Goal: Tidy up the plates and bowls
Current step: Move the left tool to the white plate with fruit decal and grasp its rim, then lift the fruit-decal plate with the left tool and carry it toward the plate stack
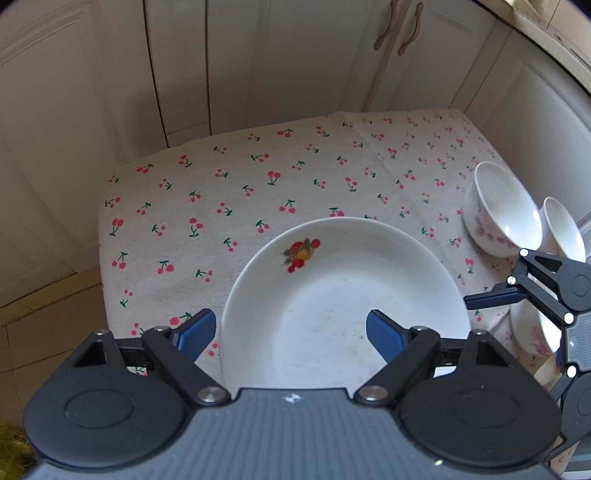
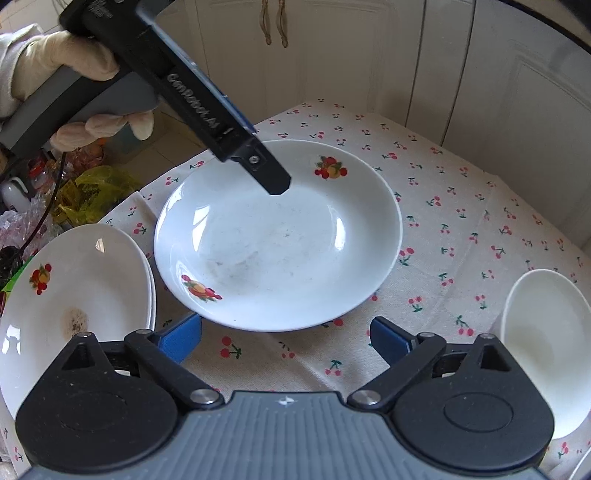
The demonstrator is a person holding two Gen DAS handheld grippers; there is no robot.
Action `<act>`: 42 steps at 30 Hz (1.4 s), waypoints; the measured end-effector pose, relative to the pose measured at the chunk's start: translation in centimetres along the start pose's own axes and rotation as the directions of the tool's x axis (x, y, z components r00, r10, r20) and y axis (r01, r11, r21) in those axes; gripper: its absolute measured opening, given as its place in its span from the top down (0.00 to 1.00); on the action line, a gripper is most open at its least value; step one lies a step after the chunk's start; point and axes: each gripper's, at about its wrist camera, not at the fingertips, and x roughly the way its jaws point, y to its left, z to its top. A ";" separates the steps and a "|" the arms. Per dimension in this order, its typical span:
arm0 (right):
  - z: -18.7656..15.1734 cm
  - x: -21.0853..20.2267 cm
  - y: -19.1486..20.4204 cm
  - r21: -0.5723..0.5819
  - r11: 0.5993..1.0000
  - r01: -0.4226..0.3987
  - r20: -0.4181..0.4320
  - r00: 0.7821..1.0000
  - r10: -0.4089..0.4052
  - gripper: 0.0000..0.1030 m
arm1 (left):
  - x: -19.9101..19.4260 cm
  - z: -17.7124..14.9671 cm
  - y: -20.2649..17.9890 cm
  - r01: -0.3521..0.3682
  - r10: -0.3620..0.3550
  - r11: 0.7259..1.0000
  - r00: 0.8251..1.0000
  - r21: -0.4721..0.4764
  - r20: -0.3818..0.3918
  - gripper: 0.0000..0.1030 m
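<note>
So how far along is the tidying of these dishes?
Early on. Two plates look stacked at the left. The left gripper hangs open over the lone plate, nothing gripped; the right gripper is open too. The bowls stand separately, unstacked.

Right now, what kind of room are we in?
Most likely a home kitchen. There are pale cupboard doors with handles behind, a small table with a cherry-print tablecloth, and white dishes on it: a fruit-painted plate and a flowered bowl.
</note>
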 end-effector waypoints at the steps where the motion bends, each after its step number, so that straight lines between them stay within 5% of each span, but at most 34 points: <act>1: -0.1 0.1 0.1 0.005 1.000 0.007 -0.001 1.000 -0.007 0.04 | 0.2 0.0 0.1 0.006 -0.006 1.000 1.000 -0.003 -0.006 0.19; 8: -0.2 0.4 1.6 -0.076 0.996 0.054 0.009 0.999 -0.053 0.07 | 1.7 -0.1 0.4 0.022 -0.021 1.000 0.999 0.022 -0.042 0.25; 42: 0.7 1.8 1.5 -0.018 0.996 0.082 -0.003 0.997 -0.082 0.11 | 2.8 0.3 0.1 0.061 -0.058 0.996 0.997 0.071 -0.049 0.27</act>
